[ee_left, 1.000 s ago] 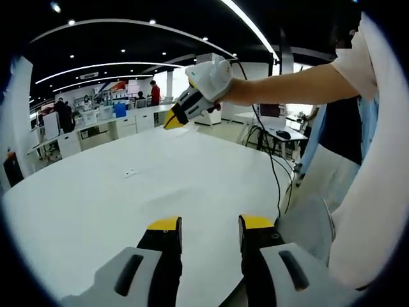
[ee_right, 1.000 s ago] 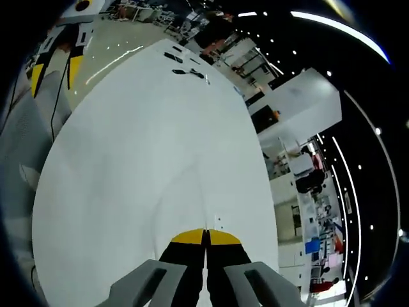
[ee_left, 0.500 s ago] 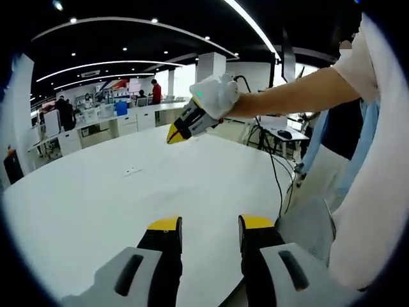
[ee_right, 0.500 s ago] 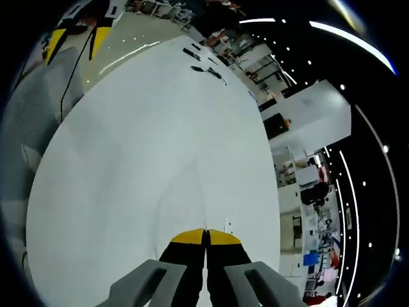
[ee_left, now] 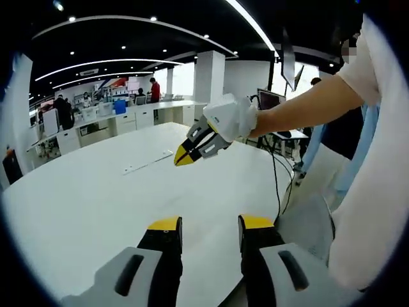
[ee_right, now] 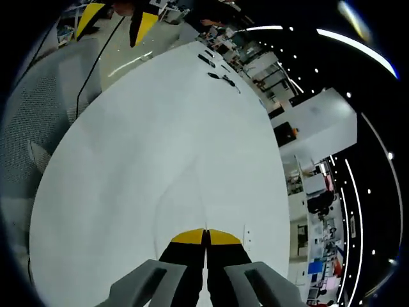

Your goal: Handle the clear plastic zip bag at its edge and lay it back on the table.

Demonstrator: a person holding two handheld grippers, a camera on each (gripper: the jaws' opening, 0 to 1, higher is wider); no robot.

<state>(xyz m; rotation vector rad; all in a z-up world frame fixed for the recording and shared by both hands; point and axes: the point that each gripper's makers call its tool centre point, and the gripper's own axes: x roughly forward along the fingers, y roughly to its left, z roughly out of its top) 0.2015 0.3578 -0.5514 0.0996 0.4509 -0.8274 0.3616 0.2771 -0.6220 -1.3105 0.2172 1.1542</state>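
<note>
Right claw (ee_right: pixel 206 234) pinches the clear zip bag (ee_right: pixel 182 192) above the white desk (ee_left: pixel 83 198) – left claw (ee_left: pixel 209 225) gapes, holding nothing

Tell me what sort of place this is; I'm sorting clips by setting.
Probably an open-plan office or lab: a big white table, rows of desks with people working behind it, and long strip lights on a dark ceiling.

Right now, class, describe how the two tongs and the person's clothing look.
Left tongs: black jaws with yellow tips on light grey bodies. Right tongs: yellow-tipped, black and grey, held in a white glove. The person wears a white short sleeve.
</note>
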